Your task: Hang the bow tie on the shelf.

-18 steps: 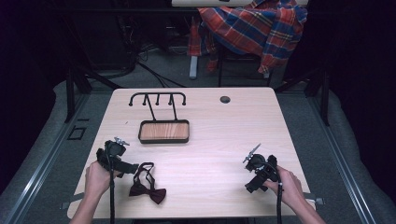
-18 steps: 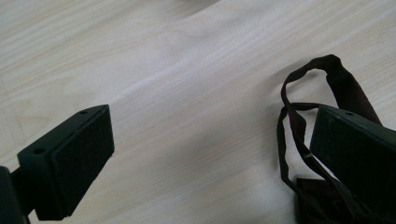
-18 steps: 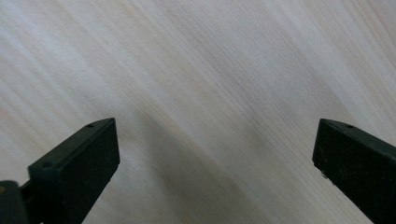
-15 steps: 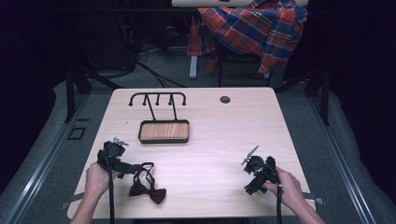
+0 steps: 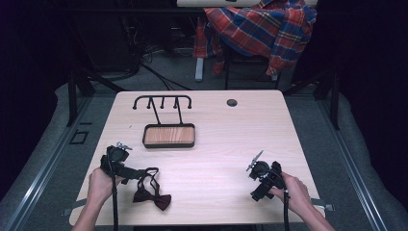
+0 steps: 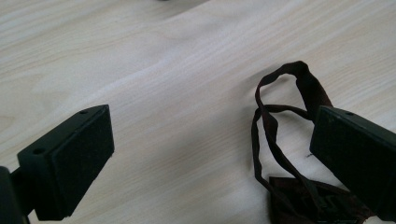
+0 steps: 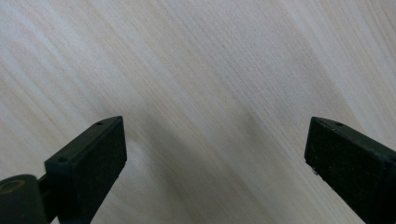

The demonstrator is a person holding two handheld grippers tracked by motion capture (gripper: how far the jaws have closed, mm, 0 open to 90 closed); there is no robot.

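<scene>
bow tie lies flat on the table near its front left edge, its dark strap looped toward the left gripper. that gripper's jaws stand wide apart, one just beside the strap, nothing between them. the right gripper, jaws also spread, hovers over bare wood well apart. behind sits a wooden tray with a black hook rack.

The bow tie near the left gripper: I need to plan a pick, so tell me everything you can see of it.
The bow tie is dark maroon, apparently fabric, lying flat on the light wooden table near its front left edge. A thin strap of the same colour loops out from the bow and rests slack on the wood. The left gripper is open beside the strap loop; in the left gripper view one jaw overlaps it, and contact cannot be told.
</scene>
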